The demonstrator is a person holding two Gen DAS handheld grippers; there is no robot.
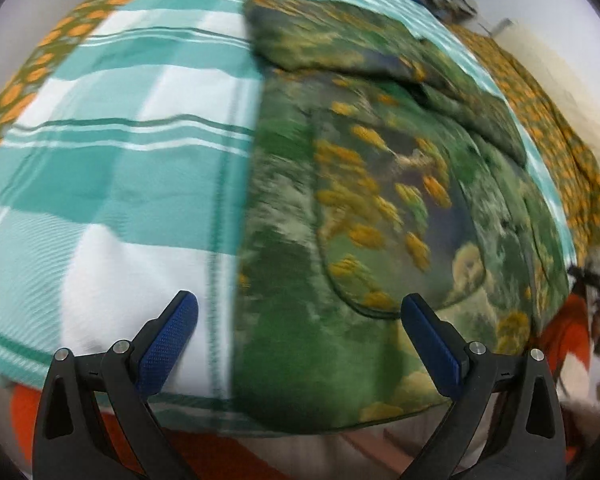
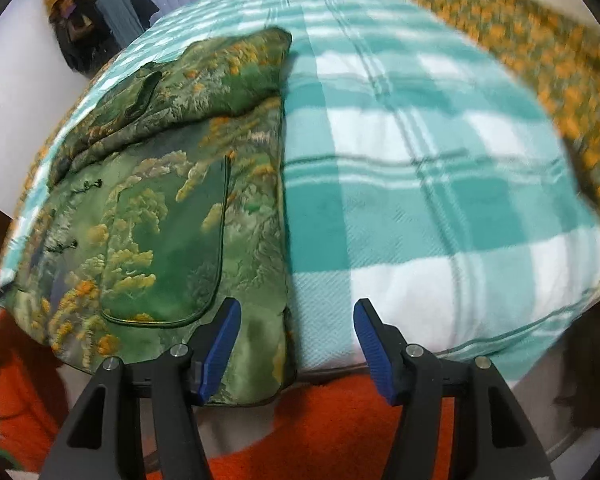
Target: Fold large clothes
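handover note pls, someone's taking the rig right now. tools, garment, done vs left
Left tool: open, holding nothing, over the near edge where the green patterned garment meets the teal-and-white checked blanket.
Right tool: open, holding nothing, at the garment's straight right edge, above the blanket.
Garment: lying on the blanket, already partly folded, with a straight side edge and its far part doubled over on top.
Done: at least one fold.
Left: probably another fold to make it compact. How many layers lie underneath cannot be seen.
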